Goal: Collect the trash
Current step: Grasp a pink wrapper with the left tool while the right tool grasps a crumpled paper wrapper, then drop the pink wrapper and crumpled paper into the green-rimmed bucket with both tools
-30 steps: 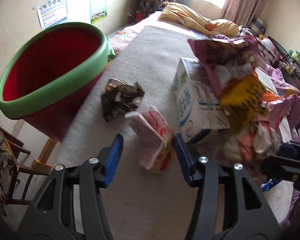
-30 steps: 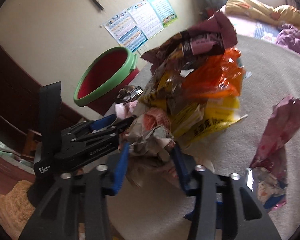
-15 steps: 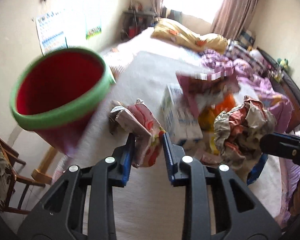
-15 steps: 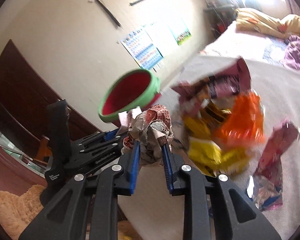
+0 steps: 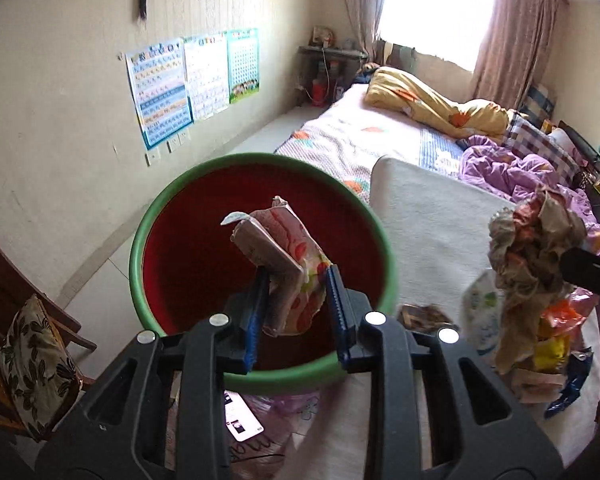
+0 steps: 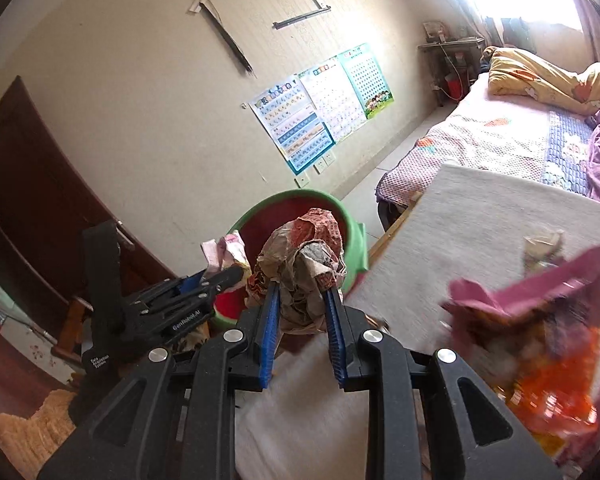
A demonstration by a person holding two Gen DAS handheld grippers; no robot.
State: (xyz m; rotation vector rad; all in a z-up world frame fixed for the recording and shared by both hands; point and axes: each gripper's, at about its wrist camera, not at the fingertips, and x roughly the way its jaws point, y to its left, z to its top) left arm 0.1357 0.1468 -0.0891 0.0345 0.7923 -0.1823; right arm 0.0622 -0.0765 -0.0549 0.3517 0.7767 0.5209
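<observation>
Jaws of the left gripper (image 5: 294, 292) clamp a pink wrapper (image 5: 288, 256), with the red bin (image 5: 260, 372) just beyond them. Those of the right gripper (image 6: 302, 312) pinch crumpled brown paper (image 6: 304, 264); remaining wrappers (image 6: 540, 340) lie to their right.

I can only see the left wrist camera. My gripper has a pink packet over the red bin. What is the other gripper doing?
Observer: The right gripper is shut on a crumpled brown paper wad, lifted off the white table.
Operator: Is it over the bin too?
Observer: In its view the wad lines up in front of the red bin, but I cannot tell if it is above the opening.
Operator: Can it see my gripper?
Observer: Yes, the left gripper shows to its left, with the pink packet sticking out at the bin's edge.
Operator: Any trash left?
Observer: A blurred pile of pink and orange wrappers is on the table at the right.
</observation>
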